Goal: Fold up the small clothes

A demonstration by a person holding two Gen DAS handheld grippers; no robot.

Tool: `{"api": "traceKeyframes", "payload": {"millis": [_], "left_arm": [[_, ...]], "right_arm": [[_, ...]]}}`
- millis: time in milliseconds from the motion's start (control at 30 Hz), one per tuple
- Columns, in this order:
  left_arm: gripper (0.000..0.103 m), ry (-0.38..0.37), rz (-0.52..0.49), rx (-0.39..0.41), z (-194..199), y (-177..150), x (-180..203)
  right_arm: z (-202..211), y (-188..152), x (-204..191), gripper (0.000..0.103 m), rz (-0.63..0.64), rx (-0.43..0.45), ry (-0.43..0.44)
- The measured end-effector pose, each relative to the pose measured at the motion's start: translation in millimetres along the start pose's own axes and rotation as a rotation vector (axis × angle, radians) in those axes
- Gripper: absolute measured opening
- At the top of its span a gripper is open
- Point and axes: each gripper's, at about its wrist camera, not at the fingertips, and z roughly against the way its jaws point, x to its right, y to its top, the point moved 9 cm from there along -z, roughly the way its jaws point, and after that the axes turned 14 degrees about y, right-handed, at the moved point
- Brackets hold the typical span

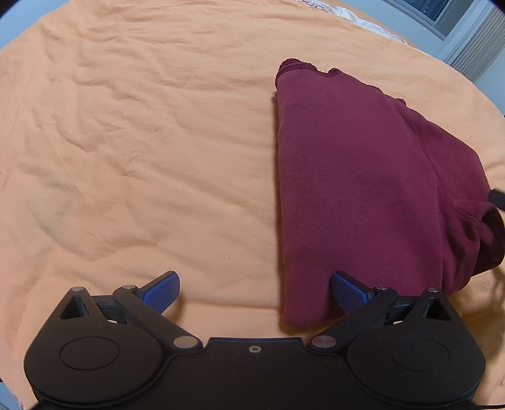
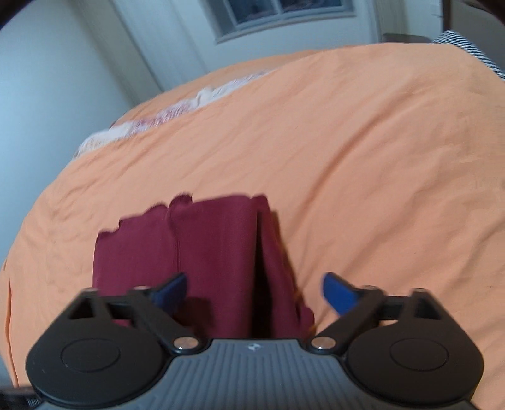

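Observation:
A maroon garment [image 1: 356, 176] lies folded on the orange bed sheet [image 1: 142, 142], at the right in the left wrist view. My left gripper [image 1: 254, 288] is open just above the sheet, its right blue pad [image 1: 347, 290] over the garment's near left corner and its left pad over bare sheet. In the right wrist view the same maroon garment [image 2: 205, 252] sits right in front, folded, with a dark vertical crease. My right gripper [image 2: 254, 291] is open, its left pad [image 2: 170, 293] over the cloth, with nothing gripped.
The orange sheet is wrinkled and stretches wide to the left of the garment. Pale patterned bedding [image 2: 151, 123] shows at the bed's far edge. A wall with a window [image 2: 284, 15] stands beyond, and a striped fabric [image 2: 470, 50] sits at the far right.

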Motion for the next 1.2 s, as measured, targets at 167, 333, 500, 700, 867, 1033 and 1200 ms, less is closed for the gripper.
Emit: {"api": "traceKeyframes", "payload": {"millis": [167,333,500,700,867,1033,1200], "left_arm": [[0.102,0.005,0.000,0.003,3.4,1.3,1.5],[0.102,0.003,-0.004,0.004,4.4,2.0,0.5],[0.102,0.000,-0.006,0.002,4.7,1.9,-0.4],[0.102,-0.002,-0.006,-0.006,3.3,-0.2,-0.9],[0.102,-0.004,0.001,-0.019,3.2,-6.6,-3.4],[0.102,-0.003,0.004,-0.029,2.7,-13.0,-4.1],[0.102,-0.007,0.003,-0.027,5.1,-13.8,-3.5]], "right_arm": [[-10.7,-2.1,-3.2,0.102,0.040,-0.035,-0.040],[-18.3,-20.6,14.5,0.103,0.086,-0.110,-0.159],[-12.4,-37.7,27.9,0.103,0.082,-0.122,-0.158],[-6.6,-49.8,30.1,0.103,0.111,-0.127,-0.168],[-4.0,-59.7,34.2,0.103,0.123,-0.145,-0.181],[-2.2,-66.0,34.5,0.103,0.148,-0.157,-0.179],[2.1,-72.7,36.1,0.103,0.167,-0.178,-0.187]]}}
